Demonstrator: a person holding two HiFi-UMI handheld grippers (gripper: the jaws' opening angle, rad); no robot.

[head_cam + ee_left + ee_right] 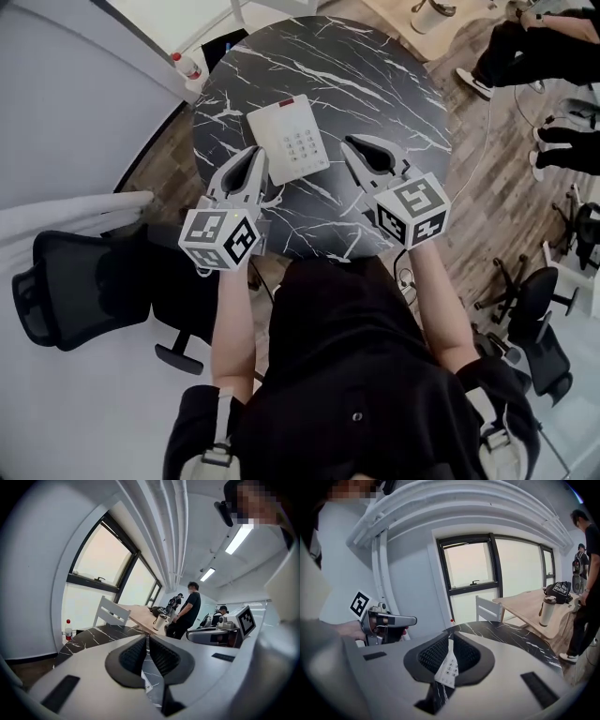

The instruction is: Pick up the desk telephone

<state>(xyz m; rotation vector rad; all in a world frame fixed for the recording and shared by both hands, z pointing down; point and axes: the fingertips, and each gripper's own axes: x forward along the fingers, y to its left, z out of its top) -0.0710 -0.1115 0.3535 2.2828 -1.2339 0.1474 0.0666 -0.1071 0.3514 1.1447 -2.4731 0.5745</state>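
The telephone, white and flat with its keypad up, lies on the near half of the round black marble table. It sits between the two grippers.

The left gripper hangs over the table's near edge and points away from the person. Its tips are just beside the telephone's near left corner, and whether they touch it cannot be told. In the left gripper view its jaws are drawn together with nothing between them. Only a sliver of the white telephone shows low behind them.

The right gripper hangs to the telephone's right, near it but apart. Its jaws stand all but together, leaving a thin slit that holds nothing. In the right gripper view the telephone shows through that slit, lying on the table beyond the tips.

A red-capped bottle stands on the floor off the table's far left edge. A black chair is to the person's left.
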